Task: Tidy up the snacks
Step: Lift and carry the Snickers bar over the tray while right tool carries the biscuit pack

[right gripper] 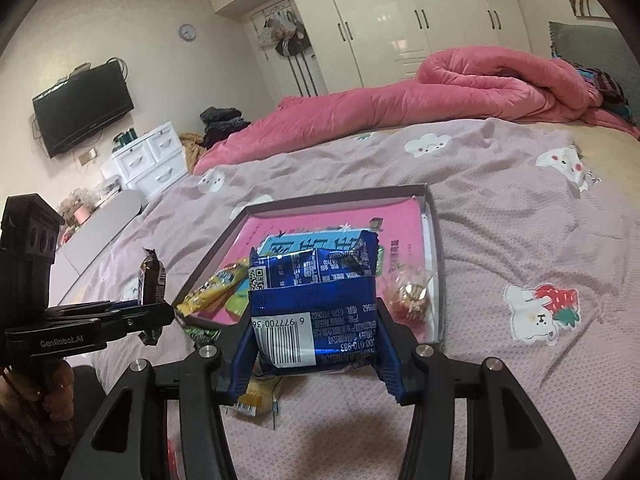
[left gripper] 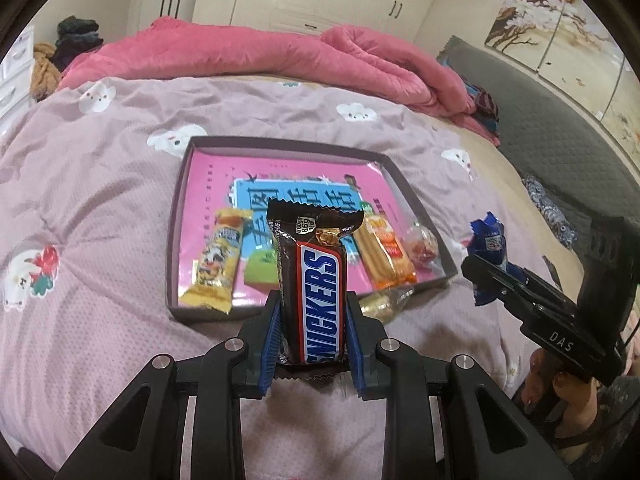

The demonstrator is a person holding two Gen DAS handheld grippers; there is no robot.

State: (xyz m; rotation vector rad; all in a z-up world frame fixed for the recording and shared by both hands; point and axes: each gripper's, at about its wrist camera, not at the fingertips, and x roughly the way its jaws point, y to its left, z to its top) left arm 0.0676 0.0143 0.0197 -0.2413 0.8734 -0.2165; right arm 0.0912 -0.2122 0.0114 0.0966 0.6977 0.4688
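Observation:
My left gripper [left gripper: 312, 320] is shut on a brown Snickers bar [left gripper: 316, 284], held upright just in front of the near edge of the dark-rimmed tray [left gripper: 176, 220]. My right gripper [right gripper: 316, 344] is shut on a blue foil snack packet [right gripper: 312, 304], held above the bed near the tray's [right gripper: 436, 240] near edge. The tray has a pink printed bottom and holds a yellow snack bar [left gripper: 216, 260], a green packet [left gripper: 260, 272], an orange biscuit pack [left gripper: 384, 252] and a clear-wrapped candy [left gripper: 422, 246]. The right gripper [left gripper: 504, 284] shows at the right in the left wrist view; the left gripper [right gripper: 132, 316] shows at the left in the right wrist view.
A gold-wrapped candy [left gripper: 380, 302] lies on the bedspread by the tray's near right corner. A yellow packet [right gripper: 256, 398] and a green wrapper [right gripper: 200, 334] lie on the bed under my right gripper. A rumpled pink duvet [left gripper: 280, 52] lies at the back of the bed.

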